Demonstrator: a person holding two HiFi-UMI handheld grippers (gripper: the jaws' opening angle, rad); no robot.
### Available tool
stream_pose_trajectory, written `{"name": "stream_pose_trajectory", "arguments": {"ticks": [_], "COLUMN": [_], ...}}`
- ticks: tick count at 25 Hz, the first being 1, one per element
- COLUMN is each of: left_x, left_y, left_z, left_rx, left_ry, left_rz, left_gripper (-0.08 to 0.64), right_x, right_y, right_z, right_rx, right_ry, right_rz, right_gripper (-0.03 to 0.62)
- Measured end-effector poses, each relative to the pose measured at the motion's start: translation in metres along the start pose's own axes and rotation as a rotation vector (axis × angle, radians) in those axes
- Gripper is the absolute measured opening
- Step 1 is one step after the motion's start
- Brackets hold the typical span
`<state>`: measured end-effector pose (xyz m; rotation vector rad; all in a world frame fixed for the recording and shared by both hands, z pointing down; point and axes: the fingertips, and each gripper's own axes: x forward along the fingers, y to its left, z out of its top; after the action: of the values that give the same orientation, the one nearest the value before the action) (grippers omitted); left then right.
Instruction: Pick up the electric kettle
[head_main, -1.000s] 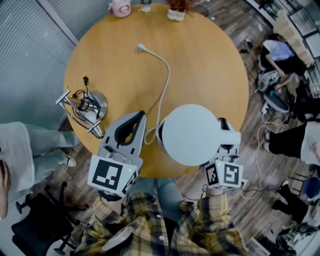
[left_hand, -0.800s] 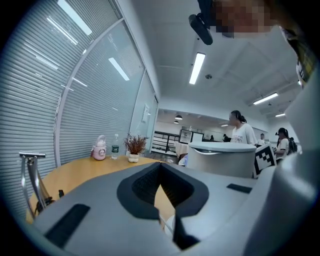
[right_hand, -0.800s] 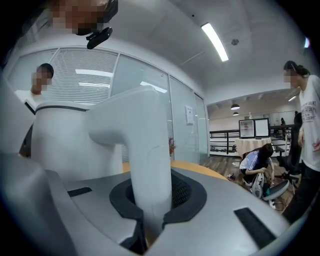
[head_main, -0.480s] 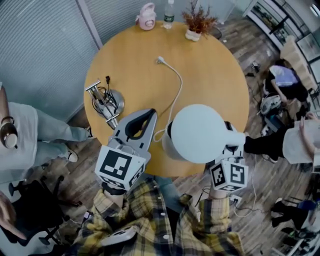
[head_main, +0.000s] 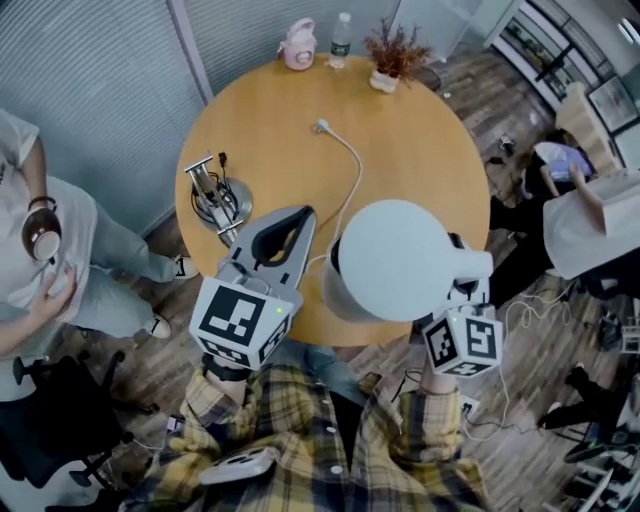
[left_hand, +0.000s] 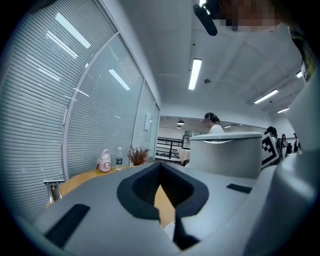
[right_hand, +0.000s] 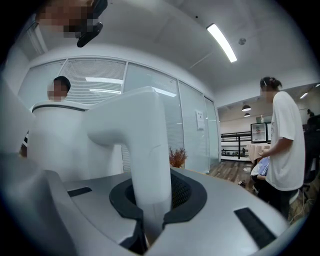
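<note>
The white electric kettle (head_main: 390, 255) hangs above the near edge of the round wooden table (head_main: 420, 160). My right gripper (head_main: 458, 262) is shut on its handle (right_hand: 150, 160), which stands upright between the dark pads in the right gripper view. The kettle's body (left_hand: 227, 152) shows at the right of the left gripper view. My left gripper (head_main: 300, 218) floats to the left of the kettle, apart from it, its jaws shut with nothing between them (left_hand: 160, 167). What lies under the kettle is hidden.
A white cord with a plug (head_main: 322, 127) runs across the table toward the kettle. A metal stand with black cables (head_main: 213, 195) sits at the table's left. A pink bottle (head_main: 298, 45), a water bottle (head_main: 341, 40) and a potted plant (head_main: 392, 60) stand at the far edge. People stand on both sides.
The kettle and both grippers have risen above the table together. The head view has shifted, so the table looks smaller and a person at the left has come into view.
</note>
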<state>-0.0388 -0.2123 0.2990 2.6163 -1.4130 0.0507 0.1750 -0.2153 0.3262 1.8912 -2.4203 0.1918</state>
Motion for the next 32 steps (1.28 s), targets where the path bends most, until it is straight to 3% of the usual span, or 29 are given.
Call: {"name": "stream_pose_trajectory", "arguments": {"ticks": [15, 32], "left_x": [-0.003, 0.002], "left_y": [-0.025, -0.043], "left_z": [0.025, 0.019], "left_rx": [0.031, 0.041], "left_ry": [-0.047, -0.033], "left_rz": [-0.026, -0.054], "left_gripper": [0.003, 0.003], "right_x": [-0.021, -0.032], "right_y": [-0.007, -0.014], "right_z": [0.045, 0.036], "right_rx": [-0.009, 0.002], "right_ry": [-0.067, -0.052], "right_rz": [0.011, -0.003], "right_gripper": [0.054, 0.054]}}
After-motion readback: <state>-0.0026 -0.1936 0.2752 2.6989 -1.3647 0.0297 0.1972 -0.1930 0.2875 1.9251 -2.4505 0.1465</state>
